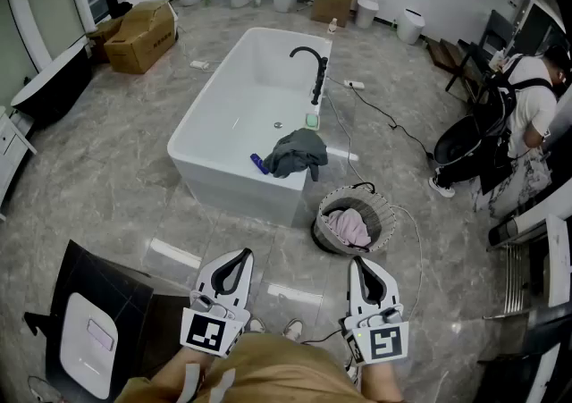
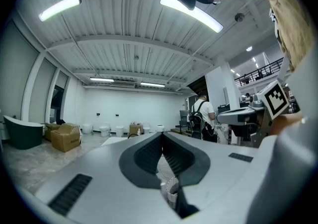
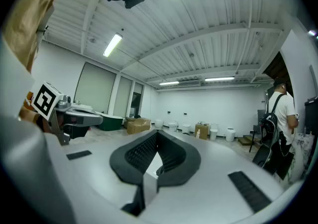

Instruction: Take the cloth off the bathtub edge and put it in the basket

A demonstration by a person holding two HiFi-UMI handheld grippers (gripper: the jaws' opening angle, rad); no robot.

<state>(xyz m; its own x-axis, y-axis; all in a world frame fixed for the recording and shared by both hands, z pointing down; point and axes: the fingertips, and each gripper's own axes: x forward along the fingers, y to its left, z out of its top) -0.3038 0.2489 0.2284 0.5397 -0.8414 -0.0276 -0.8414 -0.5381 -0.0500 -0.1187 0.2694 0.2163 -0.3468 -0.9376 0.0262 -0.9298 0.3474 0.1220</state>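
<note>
Left gripper (image 1: 241, 254) and right gripper (image 1: 357, 261) are both clenched on nothing, level and low at the person's waist, well apart from the tub; reads as a carry pose with the reach not yet begun. Grey cloth (image 1: 297, 153) is draped over the bathtub (image 1: 234, 188) rim at its near right corner, hanging free, so probably easy to pinch. Basket (image 1: 320, 233) sits on the floor (image 1: 116, 178) just beside that corner with a pink cloth (image 1: 349, 227) inside, so likely a short transfer.
</note>
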